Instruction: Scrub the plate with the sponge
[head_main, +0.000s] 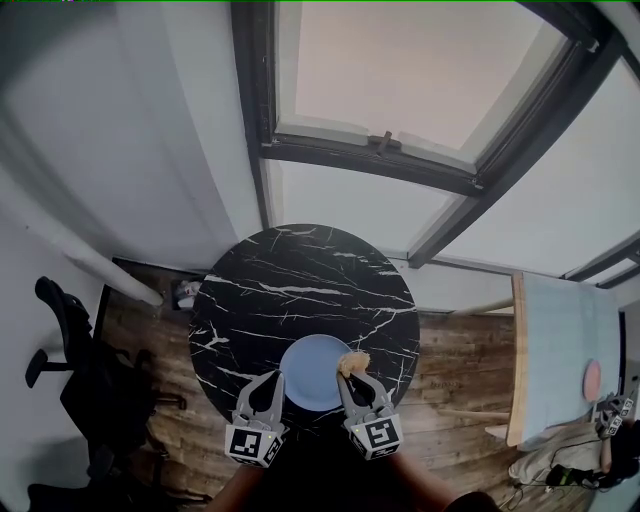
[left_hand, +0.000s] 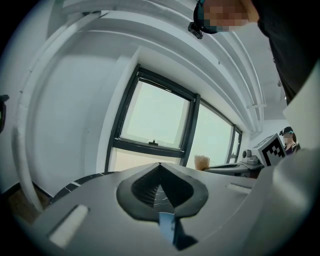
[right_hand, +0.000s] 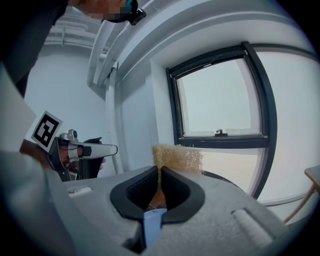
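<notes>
The right gripper (right_hand: 159, 169) has its fingers clamped on the sponge (right_hand: 177, 157), a tan, coarse pad that stands up out of the closed tips. The left gripper (left_hand: 160, 166) has its fingers pressed together, with nothing seen between the tips. Through the gap behind them show a strip of veined black surface and a sliver of blue.

In the head view both grippers reach in side by side from the near edge of the table (head_main: 300, 270). The sponge sits over the right rim of the plate (head_main: 310, 380), a pale blue round one at the near part of the table. The left fingers end at the plate's left rim; whether they touch it I cannot tell.

The table is round, black marble with white veins, and stands on a wooden floor (head_main: 460, 370). A black office chair (head_main: 85, 385) stands to its left and a second, pale-topped table (head_main: 560, 340) well apart to the right. Beyond the round table is a large dark-framed window (head_main: 400, 70)
</notes>
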